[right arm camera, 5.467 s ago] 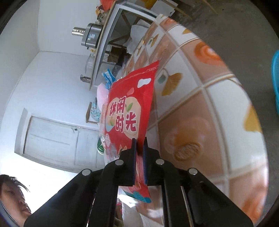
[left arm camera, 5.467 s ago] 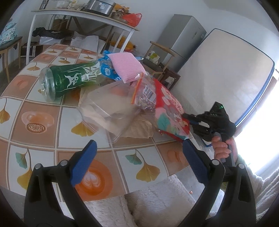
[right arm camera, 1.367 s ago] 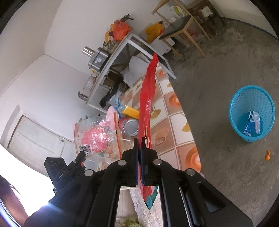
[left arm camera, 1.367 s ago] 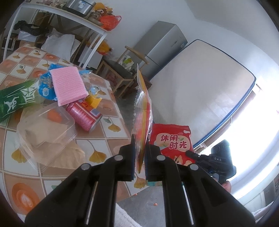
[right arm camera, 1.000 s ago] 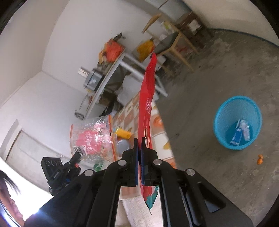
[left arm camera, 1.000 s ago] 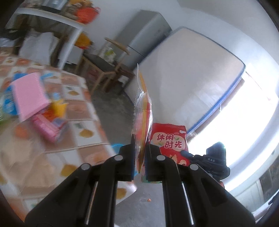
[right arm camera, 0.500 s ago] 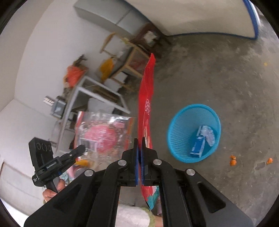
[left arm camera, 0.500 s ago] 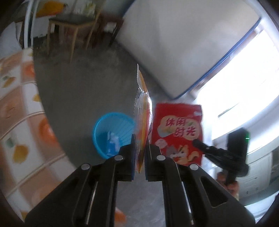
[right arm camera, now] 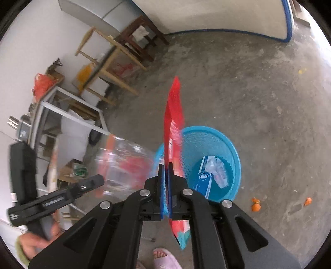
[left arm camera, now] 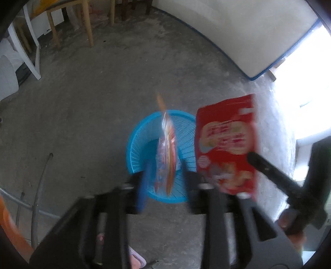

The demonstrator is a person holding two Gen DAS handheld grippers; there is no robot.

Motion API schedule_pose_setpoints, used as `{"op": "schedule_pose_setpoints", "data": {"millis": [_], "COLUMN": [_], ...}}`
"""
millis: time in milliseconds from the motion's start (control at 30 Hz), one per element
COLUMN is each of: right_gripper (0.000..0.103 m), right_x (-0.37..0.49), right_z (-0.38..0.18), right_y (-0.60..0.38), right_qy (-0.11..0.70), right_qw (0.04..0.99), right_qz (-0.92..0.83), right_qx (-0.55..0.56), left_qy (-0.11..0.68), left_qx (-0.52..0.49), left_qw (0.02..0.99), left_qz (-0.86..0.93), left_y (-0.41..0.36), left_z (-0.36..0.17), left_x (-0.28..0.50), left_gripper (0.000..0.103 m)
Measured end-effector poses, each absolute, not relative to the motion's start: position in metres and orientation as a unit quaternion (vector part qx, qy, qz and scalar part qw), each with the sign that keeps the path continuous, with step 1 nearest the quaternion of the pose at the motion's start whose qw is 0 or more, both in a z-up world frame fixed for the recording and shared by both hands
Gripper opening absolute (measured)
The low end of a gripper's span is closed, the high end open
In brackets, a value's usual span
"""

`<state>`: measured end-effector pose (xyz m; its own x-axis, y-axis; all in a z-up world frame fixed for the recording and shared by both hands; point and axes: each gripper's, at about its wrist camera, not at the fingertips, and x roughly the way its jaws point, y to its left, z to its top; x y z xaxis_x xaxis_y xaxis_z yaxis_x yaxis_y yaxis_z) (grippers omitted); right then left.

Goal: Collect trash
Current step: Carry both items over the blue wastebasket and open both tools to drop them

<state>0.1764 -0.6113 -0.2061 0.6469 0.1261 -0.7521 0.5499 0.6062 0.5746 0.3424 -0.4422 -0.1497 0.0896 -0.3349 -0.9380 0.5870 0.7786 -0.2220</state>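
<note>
A blue mesh basket (left arm camera: 142, 142) stands on the concrete floor, with wrappers (right arm camera: 213, 171) lying in its bottom. My left gripper (left arm camera: 165, 182) hovers over it, pointing steeply down. Its jaws are opening, and a clear plastic bag (left arm camera: 166, 153) with orange print hangs loose between them, over the basket's mouth. My right gripper (right arm camera: 164, 186) is shut on a red snack bag (right arm camera: 173, 124), held edge-on just left of the basket (right arm camera: 227, 149). In the left wrist view the red snack bag (left arm camera: 225, 144) faces me, to the right of the basket.
Wooden stools (right arm camera: 115, 55) and a white table frame (right arm camera: 68, 103) stand at the left. A mattress (right arm camera: 227, 16) leans on the far wall. Orange peel bits (right arm camera: 255, 203) lie on the floor. The person's slippered foot (right arm camera: 163, 258) is below the right gripper.
Both grippers swung from the table down over the blue basket. The left jaws came apart and the clear bag is slipping free. The right still pinches the red bag.
</note>
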Motion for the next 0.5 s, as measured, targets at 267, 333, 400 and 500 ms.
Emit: {"op": "schedule_pose_setpoints", "data": {"millis": [267,333,400,500], "right_gripper": [0.02,0.02,0.02,0.022], "right_x": [0.19,0.183,0.175,0.156], "right_z": [-0.26,-0.259,-0.258,-0.248], "right_y": [-0.615,-0.619,-0.618,-0.617], "right_qy": [0.443,0.442,0.442,0.439], "right_qw": [0.781,0.78,0.782,0.787], "right_qz": [-0.174,-0.18,-0.181,-0.182], "right_qx": [0.405,0.405,0.401,0.394], "left_qy": [0.571,0.558,0.55,0.531], "left_qx": [0.084,0.076,0.069,0.051], "left_qw": [0.752,0.761,0.766,0.773], "left_qz": [-0.318,-0.323,-0.325,-0.343], "left_y": [-0.416,-0.406,-0.394,-0.371], "left_z": [-0.12,-0.104,-0.087,-0.055], "left_x": [0.343,0.338,0.332,0.315], "left_gripper": [0.047,0.047,0.047,0.054]}}
